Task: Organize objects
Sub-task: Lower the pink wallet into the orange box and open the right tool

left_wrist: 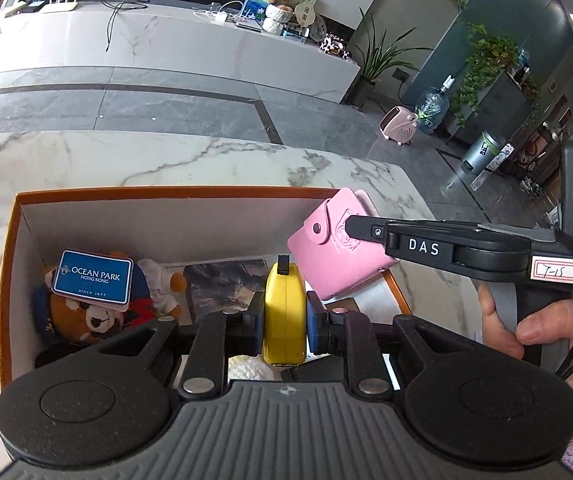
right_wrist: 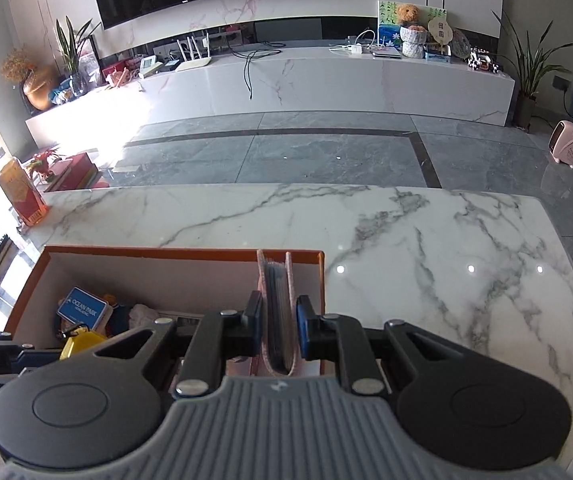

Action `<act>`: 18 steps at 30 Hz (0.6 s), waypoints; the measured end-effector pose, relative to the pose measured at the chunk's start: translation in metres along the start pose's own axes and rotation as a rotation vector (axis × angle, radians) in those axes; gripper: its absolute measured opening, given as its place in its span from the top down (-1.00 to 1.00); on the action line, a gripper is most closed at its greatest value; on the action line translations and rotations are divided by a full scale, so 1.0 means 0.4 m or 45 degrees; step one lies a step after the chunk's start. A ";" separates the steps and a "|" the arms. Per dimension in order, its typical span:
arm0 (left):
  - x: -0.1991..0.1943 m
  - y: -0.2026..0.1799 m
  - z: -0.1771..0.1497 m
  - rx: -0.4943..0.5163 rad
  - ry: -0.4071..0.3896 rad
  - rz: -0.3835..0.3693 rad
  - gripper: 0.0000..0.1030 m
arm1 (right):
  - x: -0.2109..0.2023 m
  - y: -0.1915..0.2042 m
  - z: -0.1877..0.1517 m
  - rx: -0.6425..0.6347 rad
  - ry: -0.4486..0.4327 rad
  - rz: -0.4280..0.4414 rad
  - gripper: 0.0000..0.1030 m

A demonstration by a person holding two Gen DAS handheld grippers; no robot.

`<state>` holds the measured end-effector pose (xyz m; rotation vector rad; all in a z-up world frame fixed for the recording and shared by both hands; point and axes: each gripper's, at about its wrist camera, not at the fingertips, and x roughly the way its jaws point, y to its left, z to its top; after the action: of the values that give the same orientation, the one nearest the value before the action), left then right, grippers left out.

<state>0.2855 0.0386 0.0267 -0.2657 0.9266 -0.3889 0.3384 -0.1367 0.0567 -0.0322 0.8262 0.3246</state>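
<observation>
An orange box (left_wrist: 10, 240) with white inner walls stands on the marble table; it also shows in the right wrist view (right_wrist: 174, 251). My left gripper (left_wrist: 285, 318) is shut on a yellow tape measure (left_wrist: 284, 312) and holds it over the box; the tape measure also shows in the right wrist view (right_wrist: 80, 342). My right gripper (right_wrist: 279, 324) is shut on a pink card wallet (right_wrist: 277, 312), held edge-up over the box's right side. The wallet (left_wrist: 332, 252) and the right gripper (left_wrist: 356, 232) also show in the left wrist view.
Inside the box lie a plush bear (left_wrist: 86, 316) with a blue Ocean Park tag (left_wrist: 92, 276), a small white plush (left_wrist: 158, 284) and a dark booklet (left_wrist: 222, 284). The marble table (right_wrist: 446, 248) stretches right of the box. An orange carton (right_wrist: 20, 192) stands at its far left.
</observation>
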 end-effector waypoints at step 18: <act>0.031 0.024 -0.019 -0.126 0.069 -0.094 0.55 | 0.073 0.031 -0.035 -0.101 0.028 -0.064 0.53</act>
<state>0.2879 0.0416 0.0096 -0.3826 0.9929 -0.4204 0.3430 -0.1190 0.0274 -0.1304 0.8330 0.3103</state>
